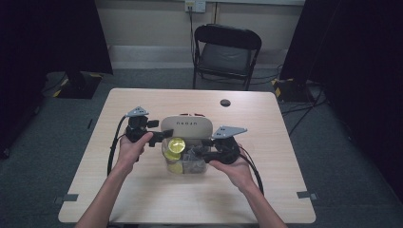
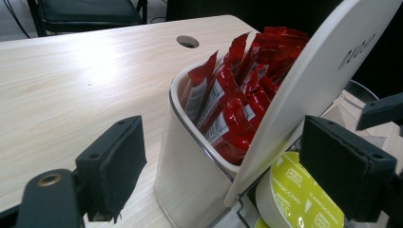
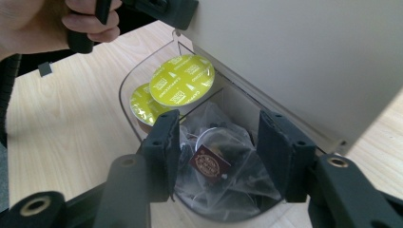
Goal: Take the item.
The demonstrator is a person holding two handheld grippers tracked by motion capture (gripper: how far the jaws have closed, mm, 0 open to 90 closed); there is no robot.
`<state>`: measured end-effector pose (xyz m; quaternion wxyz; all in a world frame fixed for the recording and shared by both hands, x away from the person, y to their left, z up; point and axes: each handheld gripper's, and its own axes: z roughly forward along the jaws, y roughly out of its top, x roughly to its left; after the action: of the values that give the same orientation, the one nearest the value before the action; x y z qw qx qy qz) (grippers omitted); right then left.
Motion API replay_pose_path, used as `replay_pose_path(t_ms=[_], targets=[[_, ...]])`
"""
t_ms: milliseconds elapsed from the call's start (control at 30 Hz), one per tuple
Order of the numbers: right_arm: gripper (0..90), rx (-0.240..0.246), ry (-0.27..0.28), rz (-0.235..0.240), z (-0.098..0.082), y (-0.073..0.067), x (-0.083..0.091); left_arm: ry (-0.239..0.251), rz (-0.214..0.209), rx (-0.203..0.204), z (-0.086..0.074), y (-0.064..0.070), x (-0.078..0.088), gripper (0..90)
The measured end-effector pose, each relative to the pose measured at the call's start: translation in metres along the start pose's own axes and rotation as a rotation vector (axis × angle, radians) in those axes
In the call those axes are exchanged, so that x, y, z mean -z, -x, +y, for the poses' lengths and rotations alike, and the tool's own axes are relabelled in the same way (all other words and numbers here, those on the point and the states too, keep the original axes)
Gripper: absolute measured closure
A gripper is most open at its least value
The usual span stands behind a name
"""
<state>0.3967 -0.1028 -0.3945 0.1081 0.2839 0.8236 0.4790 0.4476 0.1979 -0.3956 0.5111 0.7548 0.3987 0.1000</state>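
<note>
Left tongs (image 2: 223, 175) agape; right tongs (image 3: 216, 156) half-closed.

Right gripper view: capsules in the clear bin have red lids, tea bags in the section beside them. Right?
No. The capsule lids are yellow-green, not red, as the right gripper view shows. The tea bags do lie in the section beside them in the clear bin.

The right claw (image 3: 216, 156) is held half open over clear tea bags (image 3: 218, 166) in the organiser (image 3: 124, 90). Two yellow capsules (image 3: 180, 85) are seen beside them, under the raised lid (image 3: 304, 57).
</note>
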Motion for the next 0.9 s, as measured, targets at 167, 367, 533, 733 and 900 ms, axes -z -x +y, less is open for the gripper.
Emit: replay_pose_path(t_ms=[167,367,533,733,900], targets=[[57.9,0.005,-0.021,0.004,-0.001,0.001,-0.012,-0.001,0.0,0.0,0.0,0.0,0.0,15.5],[71.6,0.002,-0.028,0.005,-0.002,0.003,-0.016,-0.002,-0.002,0.001,0.0,0.0,0.0,15.7],[85.0,-0.011,-0.025,0.015,-0.004,0.006,-0.015,-0.004,-0.003,0.002,0.0,0.0,0.001,15.7],[90.0,-0.019,-0.019,0.033,-0.005,0.009,-0.015,-0.004,-0.003,0.004,0.0,-0.001,0.001,15.8],[90.0,-0.015,-0.015,0.032,-0.005,0.008,-0.014,-0.011,0.002,0.005,-0.001,-0.001,0.001,15.9]])
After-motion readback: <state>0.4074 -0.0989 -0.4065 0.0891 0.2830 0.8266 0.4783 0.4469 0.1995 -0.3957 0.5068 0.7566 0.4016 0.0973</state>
